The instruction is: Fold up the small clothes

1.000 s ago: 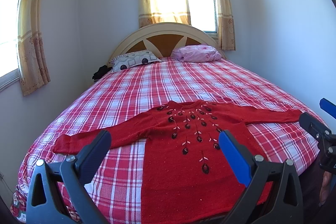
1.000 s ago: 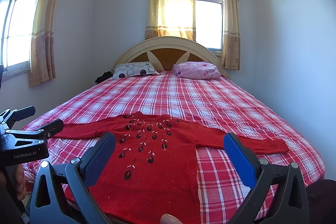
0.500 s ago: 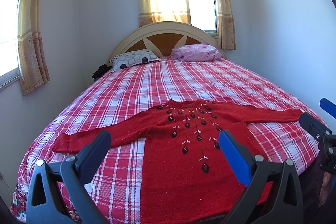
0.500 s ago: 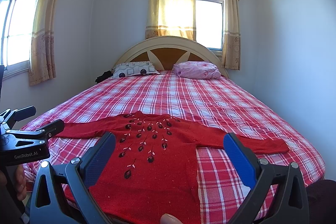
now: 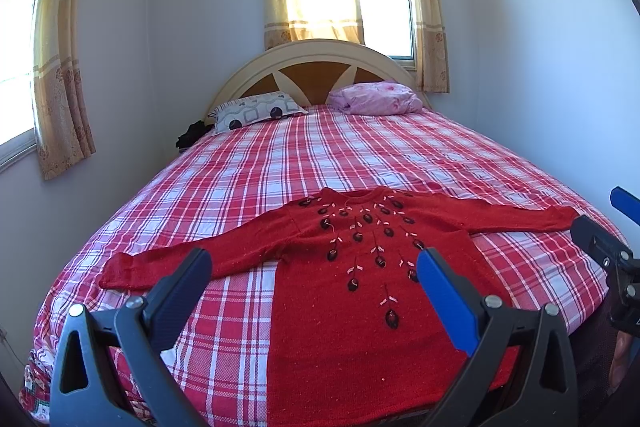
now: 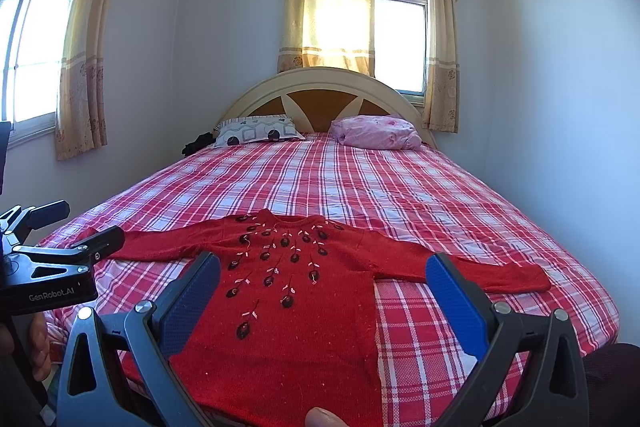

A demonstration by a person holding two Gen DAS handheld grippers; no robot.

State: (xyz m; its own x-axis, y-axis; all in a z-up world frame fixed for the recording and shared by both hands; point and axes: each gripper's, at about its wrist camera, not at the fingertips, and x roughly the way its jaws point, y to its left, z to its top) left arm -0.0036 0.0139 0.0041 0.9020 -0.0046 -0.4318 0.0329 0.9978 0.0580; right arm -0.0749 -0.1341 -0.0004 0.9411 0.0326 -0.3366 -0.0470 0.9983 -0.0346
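The red sweater [image 5: 348,291] is lying flat on the bed [image 5: 320,155], front side up, w/ both sleeves stretched out sideways. Its long axis is running straight away from both tools, hem nearest, neck farthest. The sleeve line is crossing that axis at right angle.

The left tool [image 5: 314,289] is hovering above the hem, spread wide & holding nothing. The left sleeve [image 5: 180,263] is reaching out to its left side, so this tool is the nearer one for that sleeve.

The right tool [image 6: 322,293] is also spread wide, empty, hanging over the body part. The right sleeve [image 6: 480,273] is ending just ahead of its right finger.

Probably each tool is going to take its own sleeve & bring it inward.
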